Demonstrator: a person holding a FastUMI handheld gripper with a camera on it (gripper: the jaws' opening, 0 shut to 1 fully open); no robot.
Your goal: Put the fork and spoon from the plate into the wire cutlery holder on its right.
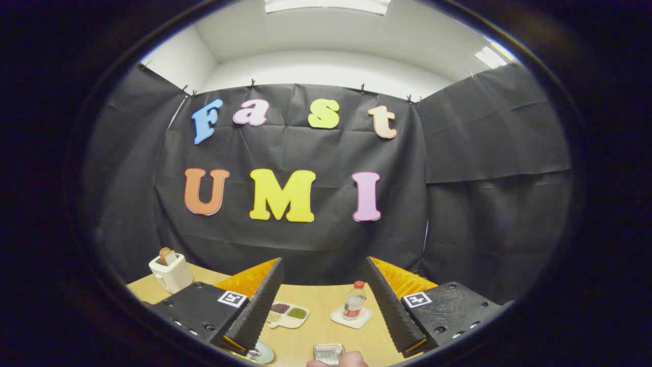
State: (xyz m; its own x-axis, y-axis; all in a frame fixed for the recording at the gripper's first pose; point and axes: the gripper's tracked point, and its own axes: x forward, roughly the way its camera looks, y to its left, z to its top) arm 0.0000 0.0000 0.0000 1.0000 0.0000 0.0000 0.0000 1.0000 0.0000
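My gripper (324,293) is held high above the wooden table (316,326) with its fingers wide apart and nothing between them. Low down between the fingers I see the rim of a pale plate (264,351) beside the left finger, with a bit of metal cutlery (253,352) on it. To its right stands the wire cutlery holder (328,352), seen from above. A hand (338,361) shows just below the holder.
A divided dish of beans and grains (288,314) lies beyond the plate. A small bottle with a red cap (354,300) stands on a white coaster (350,318). A white toaster with bread (170,271) sits at the table's far left corner.
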